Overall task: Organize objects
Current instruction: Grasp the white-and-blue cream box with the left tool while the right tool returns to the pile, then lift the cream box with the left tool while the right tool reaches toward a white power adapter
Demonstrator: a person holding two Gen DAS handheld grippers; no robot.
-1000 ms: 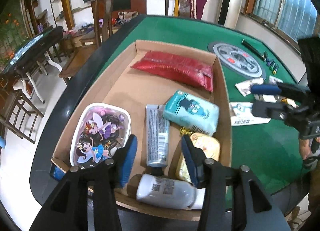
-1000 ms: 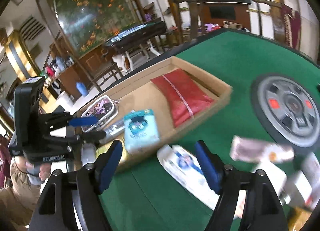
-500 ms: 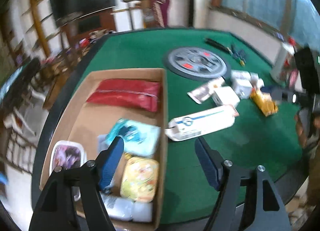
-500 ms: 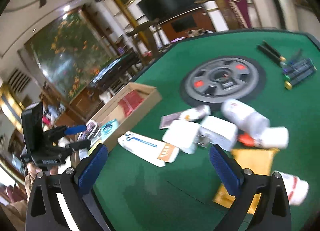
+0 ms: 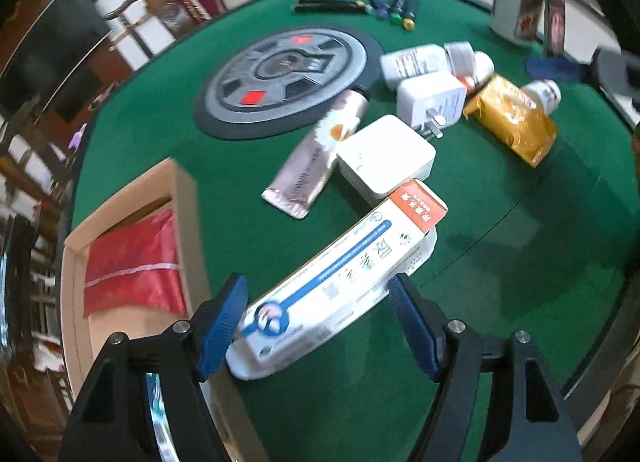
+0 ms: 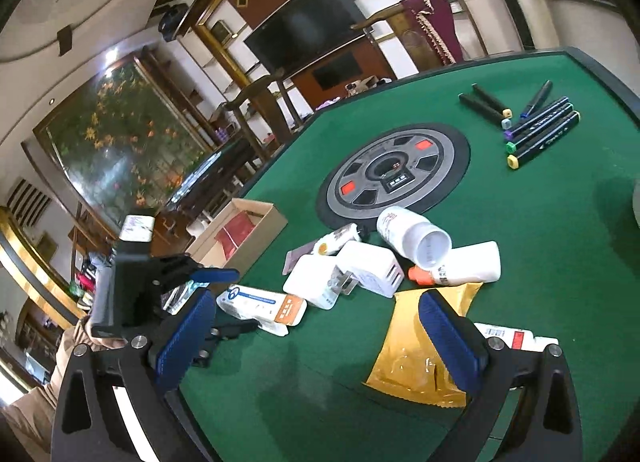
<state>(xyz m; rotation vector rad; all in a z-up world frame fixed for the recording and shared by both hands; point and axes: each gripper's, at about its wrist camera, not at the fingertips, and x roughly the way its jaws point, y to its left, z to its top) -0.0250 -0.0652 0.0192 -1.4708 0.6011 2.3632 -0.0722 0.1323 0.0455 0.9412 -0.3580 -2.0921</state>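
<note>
left gripper (image 5: 316, 318) swung from cardboard box (image 5: 188, 222) to white carton (image 5: 340, 278), jaws apart astride it; right gripper (image 6: 316, 336) spread wide.

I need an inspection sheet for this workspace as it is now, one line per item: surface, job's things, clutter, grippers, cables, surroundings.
Surface: green felt table with a round grey centre panel.
Job's things: cardboard box holding a red pouch; long white-blue carton, white adapter, plug charger, silver tube, gold packet and white bottles loose on the felt.
Clutter: markers at the far edge.
Grippers: left hand-held gripper open, straddling the carton; right hand-held gripper open over the gold packet.
Cables: nothing seen.
Surroundings: chairs, dark screen, wall shelves.
</note>
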